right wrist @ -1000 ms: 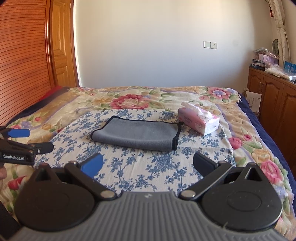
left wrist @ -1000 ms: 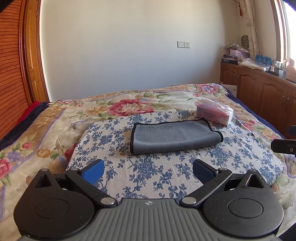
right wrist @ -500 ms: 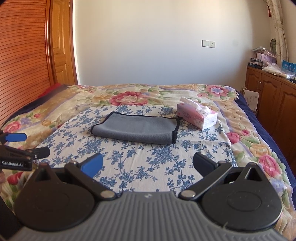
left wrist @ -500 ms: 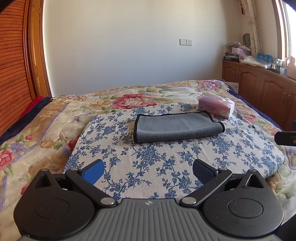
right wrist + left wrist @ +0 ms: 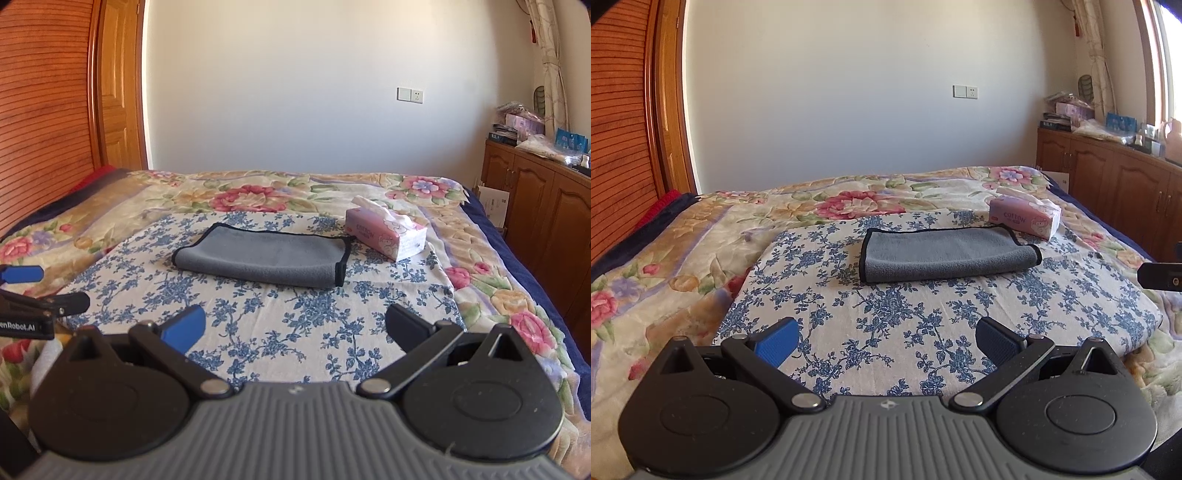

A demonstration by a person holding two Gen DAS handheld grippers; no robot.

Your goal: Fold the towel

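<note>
Grey towel (image 5: 947, 253) lies folded once on the blue-flowered cloth (image 5: 886, 332), beside the tissue box (image 5: 1025, 220). Your left hand-held gripper (image 5: 886, 338) and right hand-held gripper (image 5: 295, 325) hang spread, empty, well short. Approach low; pinch both end corners together.

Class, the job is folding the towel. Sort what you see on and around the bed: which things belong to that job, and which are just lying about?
Belongs to the job:
grey towel
left tool, open
right tool, open

Just lying about:
pink tissue box, beside the towel
blue-flowered cloth under the towel
floral bedspread
wooden cabinet with clutter on top
</note>
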